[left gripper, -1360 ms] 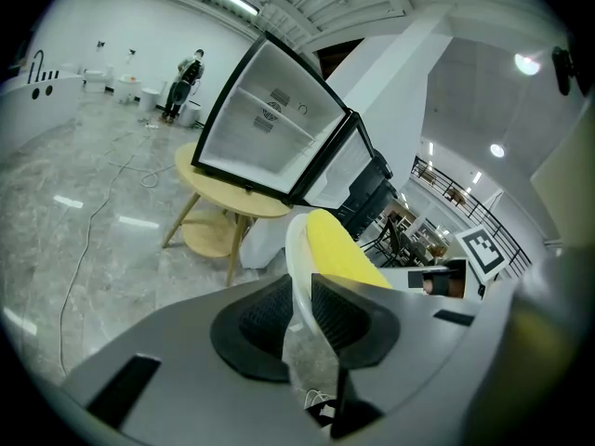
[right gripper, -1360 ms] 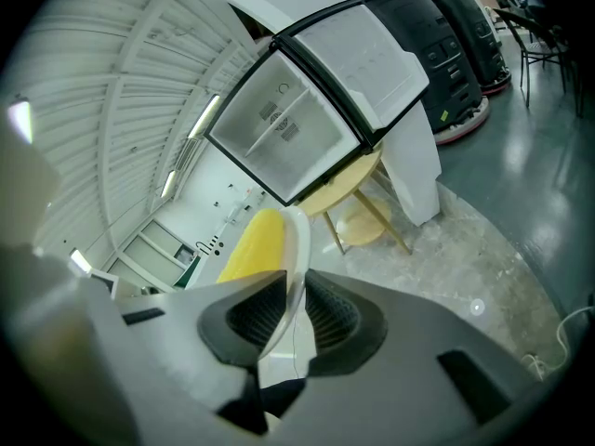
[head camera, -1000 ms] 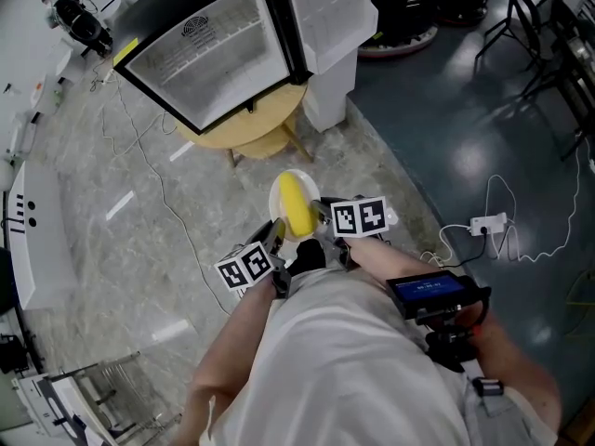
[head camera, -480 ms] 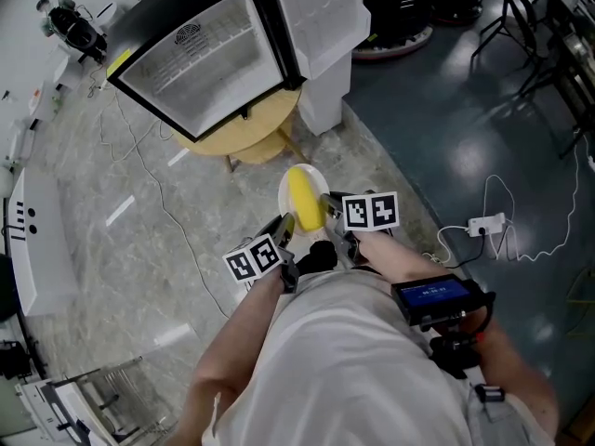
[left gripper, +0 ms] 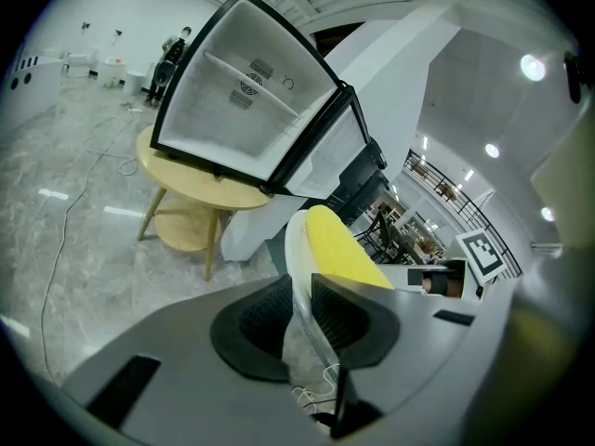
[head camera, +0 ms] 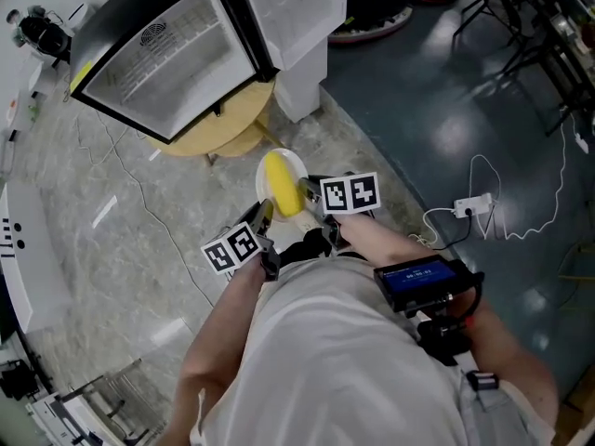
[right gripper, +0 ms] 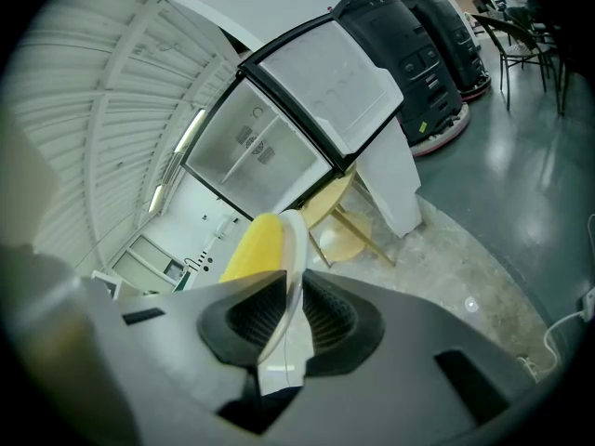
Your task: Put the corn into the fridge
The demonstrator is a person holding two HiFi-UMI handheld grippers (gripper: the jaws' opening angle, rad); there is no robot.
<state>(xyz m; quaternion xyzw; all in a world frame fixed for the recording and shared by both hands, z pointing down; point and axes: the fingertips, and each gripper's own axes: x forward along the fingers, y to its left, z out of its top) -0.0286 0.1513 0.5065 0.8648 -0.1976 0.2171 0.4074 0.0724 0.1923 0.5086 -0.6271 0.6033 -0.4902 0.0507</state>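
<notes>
The left gripper point(left gripper: 299, 307) and the right gripper point(right gripper: 283, 316) each pinch the rim of the white plate point(head camera: 294, 161), and the corn point(head camera: 281, 186) lies on it. Carrying it to the open fridge point(head camera: 167, 59) calls for a level plate (corn rolls). The fridge stands on a round worktop point(head camera: 223, 137), its door point(head camera: 293, 12) swung to the right. Only floor point(head camera: 158, 203) lies between.

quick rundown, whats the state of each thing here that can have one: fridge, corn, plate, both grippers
fridge, door open, nothing visible inside, standing on the round wooden table
corn, lying on the plate, not yet in the fridge
plate, held off the floor, gripped at its rim on two sides
left gripper, shut on the plate's rim
right gripper, shut on the plate's rim
</notes>
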